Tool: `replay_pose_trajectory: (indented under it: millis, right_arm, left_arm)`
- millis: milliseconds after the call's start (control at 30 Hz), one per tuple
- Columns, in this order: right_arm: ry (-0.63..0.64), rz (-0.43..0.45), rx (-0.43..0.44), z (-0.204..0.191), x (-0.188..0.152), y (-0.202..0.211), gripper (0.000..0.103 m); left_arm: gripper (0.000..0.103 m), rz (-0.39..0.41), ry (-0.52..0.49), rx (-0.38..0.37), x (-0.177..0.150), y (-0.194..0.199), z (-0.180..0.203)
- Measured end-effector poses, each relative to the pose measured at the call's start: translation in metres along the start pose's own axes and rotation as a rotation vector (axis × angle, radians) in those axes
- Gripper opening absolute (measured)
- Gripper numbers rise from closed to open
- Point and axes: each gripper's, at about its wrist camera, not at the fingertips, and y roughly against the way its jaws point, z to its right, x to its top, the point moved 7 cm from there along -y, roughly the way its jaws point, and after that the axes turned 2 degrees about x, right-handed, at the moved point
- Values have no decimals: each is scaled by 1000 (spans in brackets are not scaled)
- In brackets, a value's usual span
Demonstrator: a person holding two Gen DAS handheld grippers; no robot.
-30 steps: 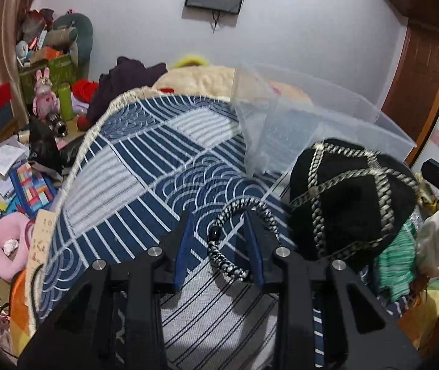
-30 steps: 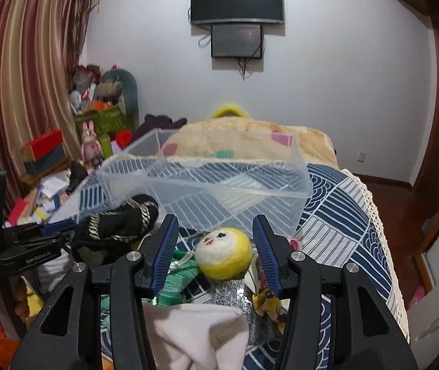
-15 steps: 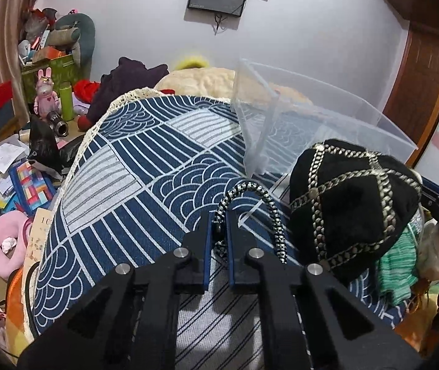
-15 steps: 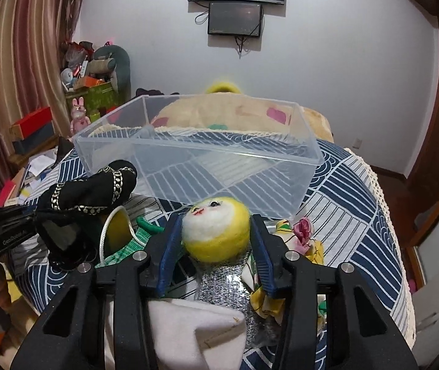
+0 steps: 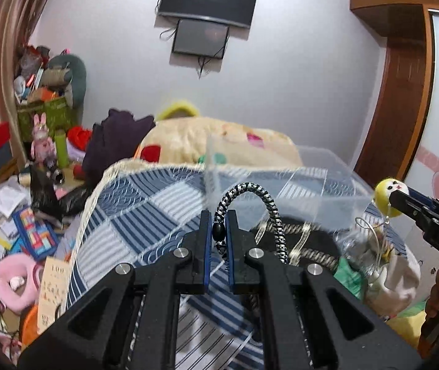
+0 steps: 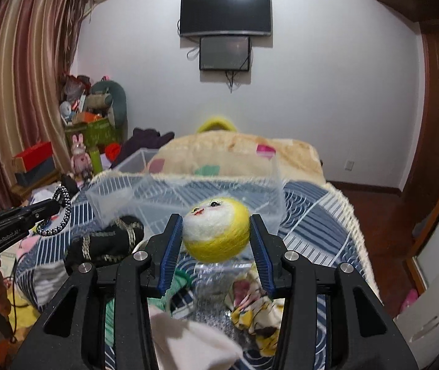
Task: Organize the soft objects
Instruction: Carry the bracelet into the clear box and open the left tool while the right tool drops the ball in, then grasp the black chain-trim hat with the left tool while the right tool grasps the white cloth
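My left gripper [image 5: 219,231] is shut on a black-and-white braided cord loop [image 5: 250,189] and holds it lifted above the bed; the loop also shows in the right wrist view [image 6: 60,212]. My right gripper [image 6: 216,240] is shut on a yellow-and-white felt ball with a face [image 6: 216,229], lifted in front of a clear plastic bin [image 6: 188,191]. The ball also shows in the left wrist view [image 5: 387,195]. A black hat with gold braid [image 6: 108,240] lies below on the blue patterned bedspread [image 5: 133,215].
A green cloth [image 5: 347,274], a white cloth [image 6: 188,345] and a yellow floral fabric piece [image 6: 259,311] lie near the bed's front. A beige quilt [image 6: 234,151] lies behind the bin. Cluttered toys and papers [image 5: 18,231] cover the floor on the left.
My left gripper shut on the cord loop and lifted it. My right gripper shut on the felt ball and raised it off the pile.
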Motion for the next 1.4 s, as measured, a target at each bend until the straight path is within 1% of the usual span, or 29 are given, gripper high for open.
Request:
replay_pose_trajectory:
  millis: [100, 200, 300, 433, 500, 600, 667, 700, 800, 933, 1000, 1067, 1100, 1133, 1167, 1200, 1233, 1333, 1400]
  right_arm:
    - [4, 25, -10, 1, 11, 5, 41]
    - [2, 42, -12, 5, 20, 6, 41]
    - [11, 52, -20, 7, 30, 2, 41]
    - [18, 49, -8, 9, 37, -11, 41]
    - [19, 33, 4, 10, 39, -19, 41]
    - [23, -9, 13, 12, 38, -37, 41]
    - [24, -53, 25, 14, 36, -51, 41]
    - [26, -68, 26, 15, 34, -55, 41]
    - [35, -124, 18, 19, 26, -71, 41]
    - [52, -188, 10, 20, 15, -83, 41]
    - [60, -200, 4, 21, 13, -83, 42]
    - [62, -213, 9, 21, 10, -84, 44]
    - [63, -217, 11, 22, 10, -83, 50]
    - [64, -218, 11, 22, 9, -83, 56]
    - [63, -212, 5, 23, 9, -80, 66]
    - [62, -203, -1, 25, 11, -78, 71]
    - [59, -192, -1, 26, 12, -75, 71]
    - [49, -174, 11, 29, 18, -69, 72]
    - [43, -156, 14, 30, 22, -62, 78]
  left_arm:
    - [7, 20, -3, -32, 17, 1, 8]
    - [7, 35, -26, -37, 35, -3, 16]
    - [7, 26, -34, -48, 47, -14, 22]
    - [7, -7, -69, -31, 57, -36, 28]
    - [7, -32, -93, -16, 57, -49, 31]
    - [7, -101, -109, -16, 53, -73, 34]
    - [7, -151, -121, -18, 48, -88, 36]
    - [7, -164, -134, -8, 46, -93, 37]
    - [7, -192, -184, 14, 38, -105, 44]
    - [8, -201, -236, 32, 35, -113, 51]
    - [8, -212, -239, 21, 34, -117, 53]
    - [14, -237, -247, 17, 33, -121, 55]
    - [20, -239, -247, 22, 32, -121, 55]
    - [31, -238, -247, 25, 33, -121, 54]
    - [37, -233, -245, 24, 33, -119, 54]
    - [46, -225, -239, 23, 34, -117, 53]
    - [51, -216, -232, 23, 35, -115, 52]
    - [58, -201, -204, 8, 41, -104, 50]
    - [63, -194, -185, -1, 46, -97, 50]
